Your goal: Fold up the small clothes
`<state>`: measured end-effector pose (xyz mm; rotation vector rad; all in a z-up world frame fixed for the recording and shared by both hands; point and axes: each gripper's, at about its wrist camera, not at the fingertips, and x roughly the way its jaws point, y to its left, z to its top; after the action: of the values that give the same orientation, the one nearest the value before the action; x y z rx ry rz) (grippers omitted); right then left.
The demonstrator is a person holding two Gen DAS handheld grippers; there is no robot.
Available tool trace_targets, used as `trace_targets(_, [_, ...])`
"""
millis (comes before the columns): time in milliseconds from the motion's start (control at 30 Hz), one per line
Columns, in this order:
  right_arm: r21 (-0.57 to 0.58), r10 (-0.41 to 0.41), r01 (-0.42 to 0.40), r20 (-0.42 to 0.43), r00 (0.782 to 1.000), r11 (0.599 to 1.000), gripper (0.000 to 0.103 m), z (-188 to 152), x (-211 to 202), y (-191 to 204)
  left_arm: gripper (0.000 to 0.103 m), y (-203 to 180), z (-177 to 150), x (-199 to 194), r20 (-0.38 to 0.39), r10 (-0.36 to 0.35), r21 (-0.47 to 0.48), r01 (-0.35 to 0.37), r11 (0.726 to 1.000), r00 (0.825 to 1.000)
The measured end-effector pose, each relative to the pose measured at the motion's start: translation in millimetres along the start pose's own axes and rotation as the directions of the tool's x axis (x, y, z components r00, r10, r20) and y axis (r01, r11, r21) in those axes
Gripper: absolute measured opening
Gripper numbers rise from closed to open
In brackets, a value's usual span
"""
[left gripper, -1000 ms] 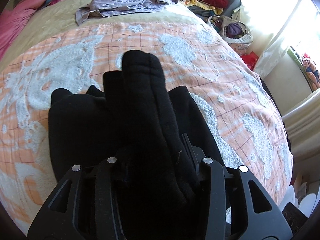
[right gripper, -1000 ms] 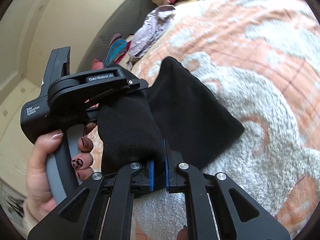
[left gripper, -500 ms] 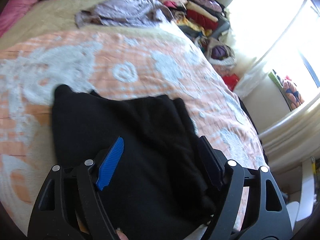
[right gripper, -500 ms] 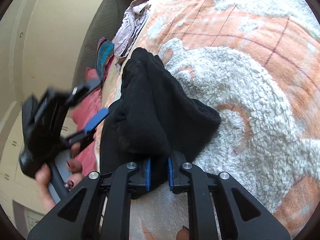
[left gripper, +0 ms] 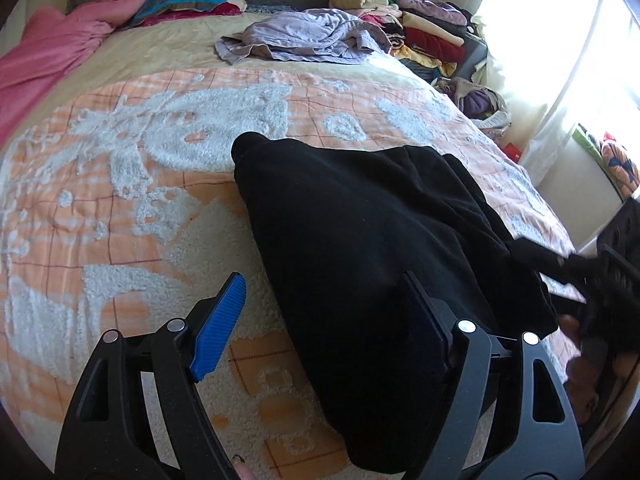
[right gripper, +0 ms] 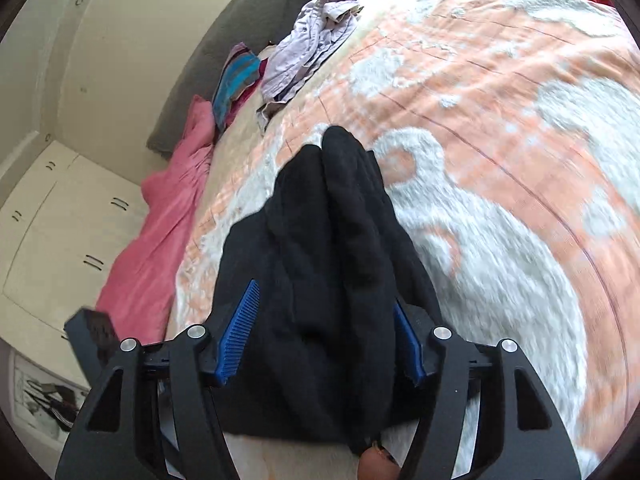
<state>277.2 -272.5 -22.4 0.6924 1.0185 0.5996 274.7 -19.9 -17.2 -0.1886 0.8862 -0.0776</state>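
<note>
Left wrist view, garment: the black fleece garment (left gripper: pixel 360 248) lies folded on the orange-and-white blanket (left gripper: pixel 120 184). Its long axis runs from the near right corner of the bed up toward the far middle, with the rounded end pointing away.

Left wrist view, left gripper (left gripper: pixel 324 320): fingers spread wide, holding nothing. The blue pad (left gripper: pixel 218 322) sits over bare blanket; the other finger rests against the fleece.

Left wrist view, right side: the right gripper's black body (left gripper: pixel 612 280) is blurred at the garment's right edge, can't read its state here.

Left wrist view, containers: a bag (left gripper: pixel 480 100) beside the bed has purple cloth in it. Lilac shirt (left gripper: pixel 300 36) crumpled at the far end, folded clothes stack (left gripper: pixel 420 28) behind it.

Right wrist view, garment: same fleece, bunched into thick folds (right gripper: pixel 332 248), pointing straight away along the fingers.

Right wrist view, right gripper (right gripper: pixel 320 340): jaws apart, fleece lying loose between the blue pads, not pinched.

Right wrist view, background: pink cloth (right gripper: pixel 168 216) and striped pillow (right gripper: pixel 236 76) along the wall side.

Change: half a second ago the right gripper was clamped on the fleece, now it's let go. The left was already spread; a second ago it gripped the fabric.
</note>
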Motion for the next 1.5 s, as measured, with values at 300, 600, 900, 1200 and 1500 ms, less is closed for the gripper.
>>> trace_targets(300, [-0.308, -0.087, 0.1, 0.058, 0.995, 0.946, 0.016, 17.6, 6.7, 42.1, 0.07, -13.3, -4.6, -4.2, -0.01, 0.029, 0.05, -0.029, 0.998, 1.0])
trace_targets(600, [-0.222, -0.186, 0.182, 0.003, 0.983, 0.958, 0.027, 30.9, 32.1, -9.2, 0.07, -28.4, -18.1, 1.7, -0.035, -0.001, 0.073, 0.004, 0.997, 0.999])
trace_targets(900, [-0.264, -0.232, 0.251, 0.105, 0.967, 0.931, 0.055, 14.1, -4.3, 8.0, 0.071, -26.9, -19.5, -5.2, -0.023, 0.008, 0.075, -0.006, 0.997, 1.0])
trace_targets(1200, [-0.317, -0.213, 0.294, 0.267, 0.94, 0.902, 0.083, -5.2, -37.9, 33.0, 0.074, -19.3, -28.2, -18.8, -0.007, -0.006, 0.057, 0.006, 0.998, 1.0])
trace_targets(1500, [-0.34, -0.287, 0.367, 0.262, 0.921, 0.866, 0.095, -12.4, -33.7, 35.3, 0.074, -17.8, -33.2, -24.0, -0.013, -0.015, 0.041, 0.016, 0.999, 1.0])
